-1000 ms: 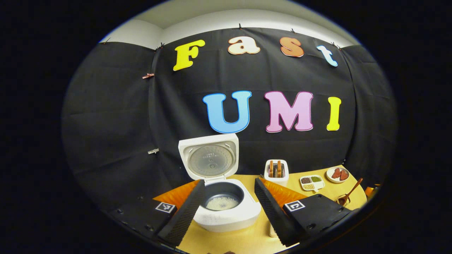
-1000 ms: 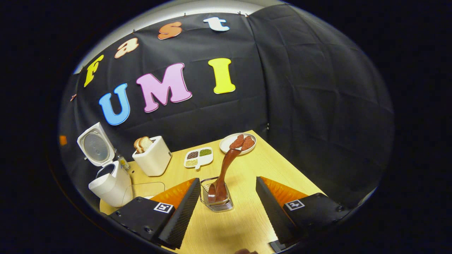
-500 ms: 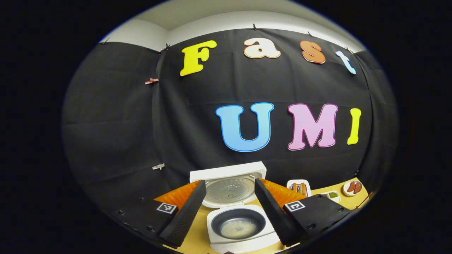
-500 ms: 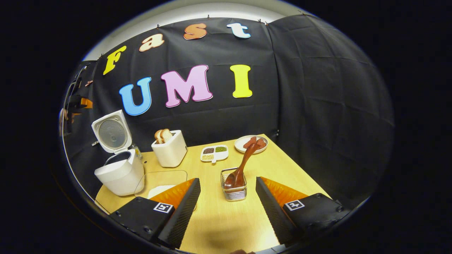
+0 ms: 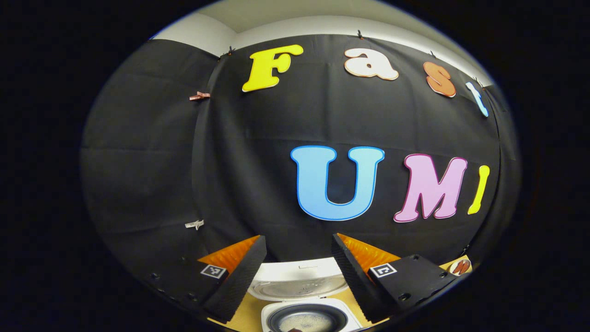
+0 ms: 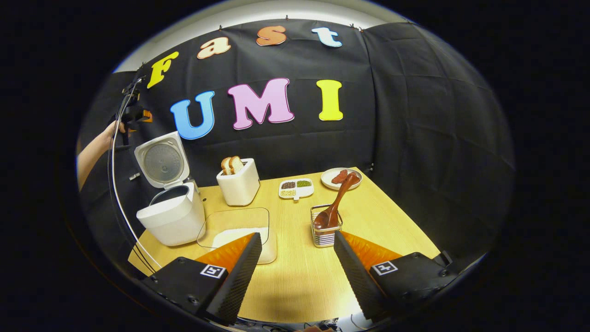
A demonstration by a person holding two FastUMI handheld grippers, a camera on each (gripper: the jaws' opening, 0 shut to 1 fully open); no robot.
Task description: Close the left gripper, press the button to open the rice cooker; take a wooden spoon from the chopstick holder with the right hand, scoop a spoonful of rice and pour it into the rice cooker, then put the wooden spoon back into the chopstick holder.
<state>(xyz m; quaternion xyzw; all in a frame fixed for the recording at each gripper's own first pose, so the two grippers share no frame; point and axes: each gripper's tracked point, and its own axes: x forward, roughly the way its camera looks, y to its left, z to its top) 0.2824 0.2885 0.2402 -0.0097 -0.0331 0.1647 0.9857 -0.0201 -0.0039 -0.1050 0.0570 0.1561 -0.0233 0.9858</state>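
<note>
The white rice cooker [image 6: 171,216] stands at the table's left with its lid [image 6: 162,160] up. In the left gripper view its dark inner pot [image 5: 308,319] holds some rice, low between the fingers. My left gripper [image 5: 298,246] hangs open high above the cooker; it is also seen far off as the left gripper [image 6: 131,113], held by a hand. A wooden spoon [image 6: 336,204] leans in the wire chopstick holder [image 6: 326,228]. A clear container of rice [image 6: 239,233] sits near the left finger. My right gripper [image 6: 297,244] is open and empty, drawn back from the holder.
A white toaster [image 6: 238,184] with bread stands mid-table. Behind it lie a small divided dish of grains [image 6: 296,188] and a plate of red pieces [image 6: 342,177]. Bare wooden tabletop [image 6: 299,276] lies between the right fingers. A cable [image 6: 115,193] hangs by the cooker.
The right gripper has pulled back and up from the chopstick holder, leaving the spoon in it. The left gripper has risen and tilted up, so the cooker dropped low in its view.
</note>
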